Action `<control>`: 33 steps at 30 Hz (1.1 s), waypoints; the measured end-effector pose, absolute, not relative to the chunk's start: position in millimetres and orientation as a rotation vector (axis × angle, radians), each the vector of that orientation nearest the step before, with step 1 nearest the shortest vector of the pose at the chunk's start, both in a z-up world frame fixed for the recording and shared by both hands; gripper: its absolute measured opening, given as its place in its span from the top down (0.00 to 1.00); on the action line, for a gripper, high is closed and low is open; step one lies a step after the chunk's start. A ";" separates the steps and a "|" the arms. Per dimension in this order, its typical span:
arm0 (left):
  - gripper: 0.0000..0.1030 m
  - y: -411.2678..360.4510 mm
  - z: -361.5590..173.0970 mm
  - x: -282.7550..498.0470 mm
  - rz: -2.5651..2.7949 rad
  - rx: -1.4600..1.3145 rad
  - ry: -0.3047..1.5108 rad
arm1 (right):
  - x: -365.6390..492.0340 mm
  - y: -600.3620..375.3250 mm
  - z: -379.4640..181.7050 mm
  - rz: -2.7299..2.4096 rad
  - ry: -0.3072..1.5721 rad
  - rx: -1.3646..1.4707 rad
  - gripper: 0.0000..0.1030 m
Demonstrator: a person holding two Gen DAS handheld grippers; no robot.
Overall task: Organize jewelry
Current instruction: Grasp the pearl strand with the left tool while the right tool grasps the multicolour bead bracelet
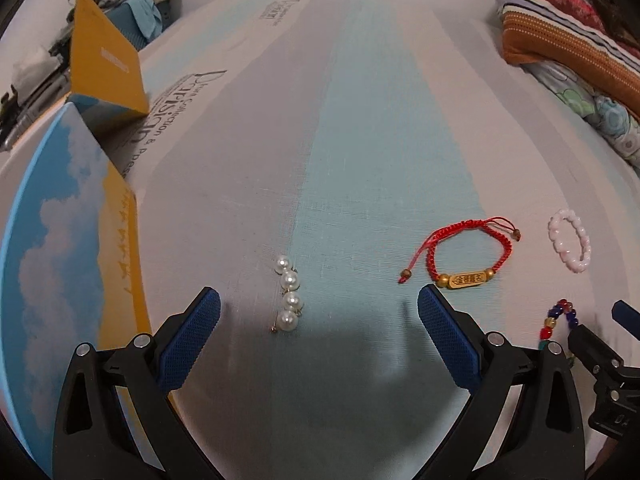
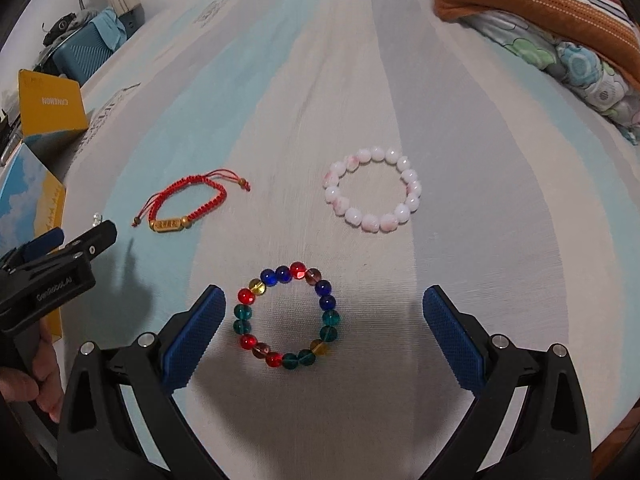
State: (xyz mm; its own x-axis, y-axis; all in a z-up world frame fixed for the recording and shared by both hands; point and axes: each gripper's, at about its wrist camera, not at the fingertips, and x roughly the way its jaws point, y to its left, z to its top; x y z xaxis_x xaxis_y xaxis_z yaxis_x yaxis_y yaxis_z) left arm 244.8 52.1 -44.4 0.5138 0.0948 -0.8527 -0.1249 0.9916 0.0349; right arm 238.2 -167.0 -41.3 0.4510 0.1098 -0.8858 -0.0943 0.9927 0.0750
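While both grippers, left gripper (image 1: 319, 322) and right gripper (image 2: 323, 320), stand wide open and empty, the multicolour bead bracelet (image 2: 286, 317) lies near, between the right fingers; light, slippery beads, so pinch one side.

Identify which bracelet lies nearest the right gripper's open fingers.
The multicoloured glass-bead bracelet, lying just ahead of the right gripper. The pink bead bracelet and the red cord bracelet lie farther off.

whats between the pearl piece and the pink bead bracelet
The red cord bracelet with its gold tag lies between the pearl piece and the pink bead bracelet, apart from both. The left wrist view shows it.
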 end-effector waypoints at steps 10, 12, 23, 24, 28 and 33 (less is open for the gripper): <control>0.07 56.7 -63.1 259.1 0.151 -0.025 1.061 | 242.1 -169.0 -62.0 0.137 1.160 0.009 0.26; 0.08 56.7 -66.9 260.4 0.155 -0.023 1.069 | 242.6 -167.9 -64.9 0.132 1.164 -0.002 0.27; 0.38 57.8 -65.5 254.7 0.143 -0.032 1.072 | 240.1 -166.6 -66.4 0.135 1.158 -0.018 0.41; 0.44 57.9 -64.8 253.6 0.140 -0.035 1.074 | 239.8 -166.2 -66.1 0.138 1.160 -0.017 0.44; 0.57 55.0 -63.0 250.6 0.131 -0.023 1.079 | 238.9 -165.2 -63.4 0.142 1.162 -0.022 0.66; 0.84 54.7 -61.2 247.3 0.119 -0.040 1.088 | 237.2 -160.3 -62.7 0.149 1.162 -0.057 0.89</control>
